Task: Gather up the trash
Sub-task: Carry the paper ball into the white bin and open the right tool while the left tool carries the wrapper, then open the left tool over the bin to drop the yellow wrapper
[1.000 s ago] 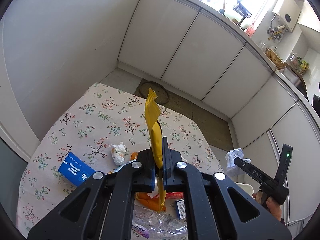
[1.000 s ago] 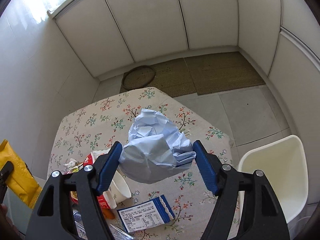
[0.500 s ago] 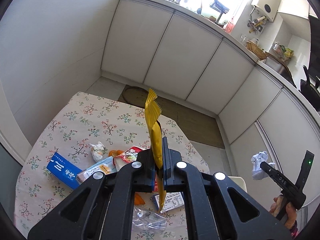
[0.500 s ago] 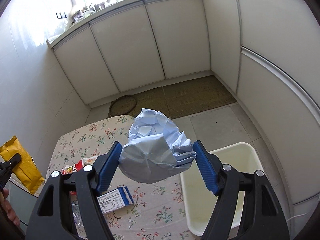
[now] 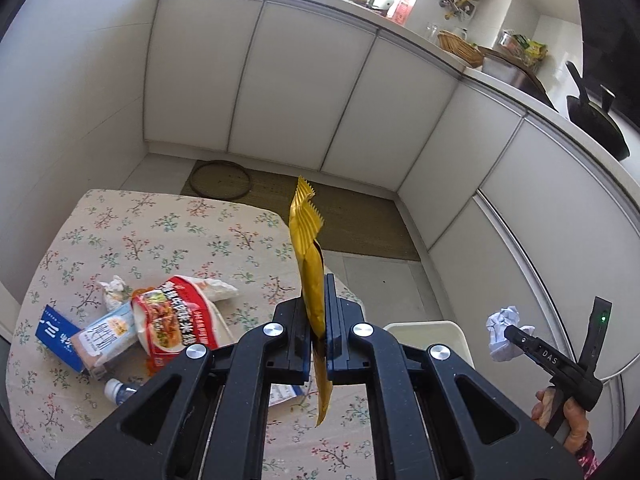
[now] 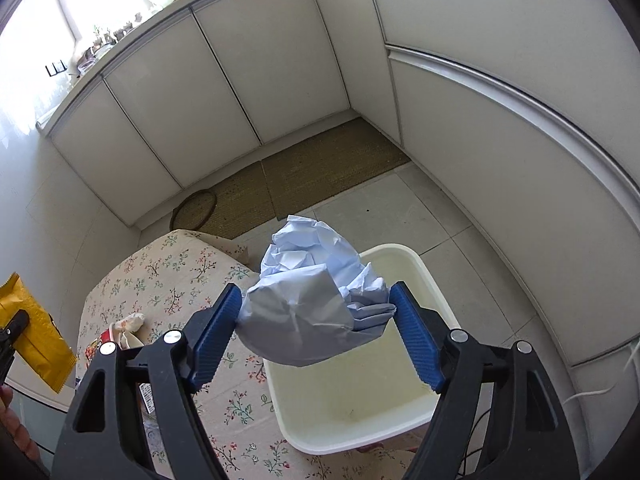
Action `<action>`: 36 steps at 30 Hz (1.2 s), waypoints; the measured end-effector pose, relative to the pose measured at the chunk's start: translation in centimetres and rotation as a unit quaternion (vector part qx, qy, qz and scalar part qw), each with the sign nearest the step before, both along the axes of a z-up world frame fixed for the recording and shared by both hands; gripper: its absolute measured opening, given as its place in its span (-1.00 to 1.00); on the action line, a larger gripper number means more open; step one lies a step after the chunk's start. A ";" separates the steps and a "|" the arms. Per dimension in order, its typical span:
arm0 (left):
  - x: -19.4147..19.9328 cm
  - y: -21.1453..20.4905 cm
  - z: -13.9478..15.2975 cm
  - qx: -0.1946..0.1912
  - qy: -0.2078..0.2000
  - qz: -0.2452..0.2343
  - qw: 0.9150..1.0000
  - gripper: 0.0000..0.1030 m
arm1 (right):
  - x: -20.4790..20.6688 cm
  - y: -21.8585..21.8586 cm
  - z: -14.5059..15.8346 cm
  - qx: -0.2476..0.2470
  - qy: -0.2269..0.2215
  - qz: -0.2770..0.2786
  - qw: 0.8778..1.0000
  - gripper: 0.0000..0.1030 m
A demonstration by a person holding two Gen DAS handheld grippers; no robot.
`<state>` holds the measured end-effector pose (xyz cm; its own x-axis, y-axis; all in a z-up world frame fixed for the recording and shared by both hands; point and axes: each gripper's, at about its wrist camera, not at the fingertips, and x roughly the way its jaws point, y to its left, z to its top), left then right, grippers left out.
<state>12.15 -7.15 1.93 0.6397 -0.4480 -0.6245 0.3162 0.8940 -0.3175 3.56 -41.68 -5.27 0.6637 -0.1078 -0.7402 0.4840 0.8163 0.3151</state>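
We held a crumpled pale-blue paper ball [image 6: 316,292] in the right hand-held gripper [image 6: 318,334], its jaws opening over the white plastic bin [image 6: 416,264] beside the floral-cloth surface [image 6: 168,276]. The left hand-held gripper [image 5: 318,340] was clamped shut on a flat yellow foil wrapper [image 5: 310,264]. Risk: the light ball could cling to one pad or drift and miss the bin at the surface's edge.

Both wrist views look steeply down from above the near table [image 5: 120,240] edge toward the far cupboards [image 6: 224,92]; both show table, floor mat [image 6: 320,168] and bin [image 6: 400,432].
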 end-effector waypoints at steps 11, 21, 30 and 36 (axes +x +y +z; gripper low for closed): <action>-1.3 -11.4 -1.6 -0.012 0.015 -0.098 0.995 -0.91 | -3.8 -3.4 0.9 -0.061 -0.015 -0.060 0.996 0.74; -2.0 -19.9 -4.4 -0.023 0.025 -0.168 0.985 -0.90 | -7.1 -6.8 1.1 -0.160 0.003 -0.138 0.977 0.84; -2.2 -23.9 -8.1 0.011 0.031 -0.189 0.981 -0.21 | -8.2 -9.1 0.8 -0.159 0.009 -0.171 0.972 0.84; -2.5 -23.4 -7.4 0.031 0.013 -0.161 0.986 0.32 | -8.0 -7.7 1.5 -0.189 0.002 -0.165 0.968 0.86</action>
